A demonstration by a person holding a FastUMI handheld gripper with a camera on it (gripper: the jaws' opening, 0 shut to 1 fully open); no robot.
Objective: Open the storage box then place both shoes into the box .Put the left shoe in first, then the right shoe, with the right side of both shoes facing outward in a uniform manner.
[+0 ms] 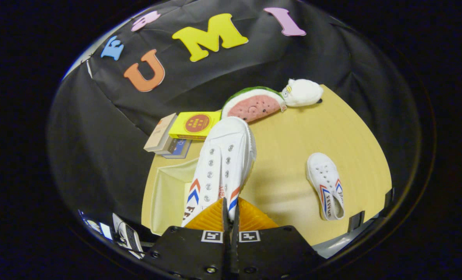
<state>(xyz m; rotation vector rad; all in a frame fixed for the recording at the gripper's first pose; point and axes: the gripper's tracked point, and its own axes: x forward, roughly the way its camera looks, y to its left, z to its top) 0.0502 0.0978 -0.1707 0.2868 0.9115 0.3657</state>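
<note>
Between the two fingers of the claw [230,217], a white canvas shoe [223,163] is being gripped; the fingers are pressing together on its rear part, with almost no gap left between them, and the shoe's toe is pointing away toward the far side of the bench [293,155]. The held shoe is showing red and blue chevron stripes on both flanks and two rows of metal eyelets. It is hanging above the near edge of the storage box [168,190], a pale, open-topped container that is sitting on the bench just to the left of the shoe; whether the shoe is touching the box cannot be told. The second shoe [326,190], also white with the same stripes, is lying flat on the bench well apart to the right, its toe pointing away too. Beyond the held shoe, a stack of books [182,134] is resting at the far left of the bench, a watermelon-slice plush [254,105] is lying beside the books, and a white plush toy [303,92] is touching the watermelon's right end.
</note>
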